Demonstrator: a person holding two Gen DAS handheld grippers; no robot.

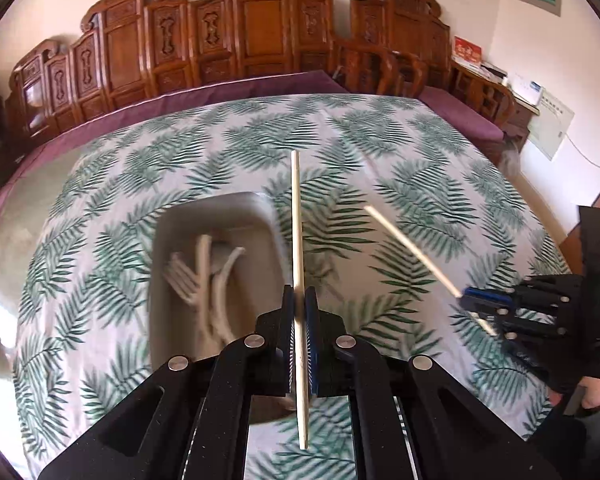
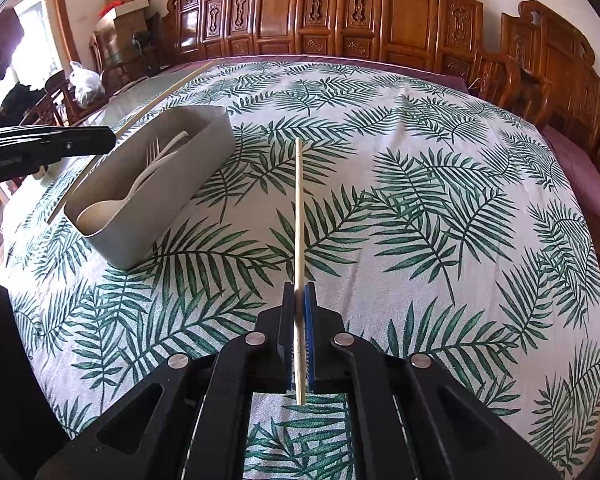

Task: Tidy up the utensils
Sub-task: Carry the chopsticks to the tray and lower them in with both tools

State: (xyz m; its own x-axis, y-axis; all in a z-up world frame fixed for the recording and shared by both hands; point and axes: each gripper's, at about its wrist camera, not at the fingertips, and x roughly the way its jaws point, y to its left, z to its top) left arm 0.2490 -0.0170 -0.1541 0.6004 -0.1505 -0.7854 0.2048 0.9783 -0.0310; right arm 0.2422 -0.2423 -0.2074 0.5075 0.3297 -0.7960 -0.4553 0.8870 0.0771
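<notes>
Each black claw, left gripper (image 1: 300, 300) and right gripper (image 2: 299, 296), pinches tight on one thin pale wooden chopstick (image 1: 297, 216) (image 2: 298, 200). Only the right view shows clearly the white plastic fork (image 2: 153, 150) and spoon (image 2: 100, 216) inside the grey oblong box (image 2: 140, 216).

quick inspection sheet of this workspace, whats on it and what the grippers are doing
surface: leaf-print tablecloth, mostly bare
job's things: grey bin with pale fork and spoons inside; two wooden chopsticks, both held
clutter: nothing seen on the cloth
grippers: left gripper shut on a chopstick above the bin; right gripper shut on the other chopstick
cables: one wire down the wall
surroundings: carved wooden screen, cardboard boxes
</notes>
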